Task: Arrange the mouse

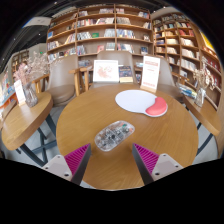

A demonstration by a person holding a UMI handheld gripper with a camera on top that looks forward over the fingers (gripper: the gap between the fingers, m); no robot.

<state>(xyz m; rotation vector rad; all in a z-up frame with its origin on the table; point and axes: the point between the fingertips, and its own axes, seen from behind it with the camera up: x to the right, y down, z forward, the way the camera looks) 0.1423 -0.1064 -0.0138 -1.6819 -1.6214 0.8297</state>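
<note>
Gripper: the gripper (111,160) is hovering over the near edge of a round table (85,115), fingers spread wide and holding nothing.
Pads: the magenta pads (76,156) are showing on the inner faces of both fingers, with bare wood between them.
Mouse: the mouse (114,134) is lying on the table just ahead of the fingers, roughly centred between their lines, touching neither. It is looking grey and patterned, with its long axis running at a slant.
Mouse pad: a white oval pad (133,99) is lying farther back on the table, beyond the mouse and well apart from it.
Wrist rest: a red rest (157,108) is sitting at the pad's right edge, touching it.
Signs: two upright sign cards (105,71) are standing at the far rim of the table, one left of centre, one toward the right.
Chairs: wooden chairs (62,72) are standing beyond the table.
Side table: another wooden table (20,118) is sitting off to the left, with a small card on it.
Background: bookshelves (100,28) are lining the far walls, filled with books and magazines.
</note>
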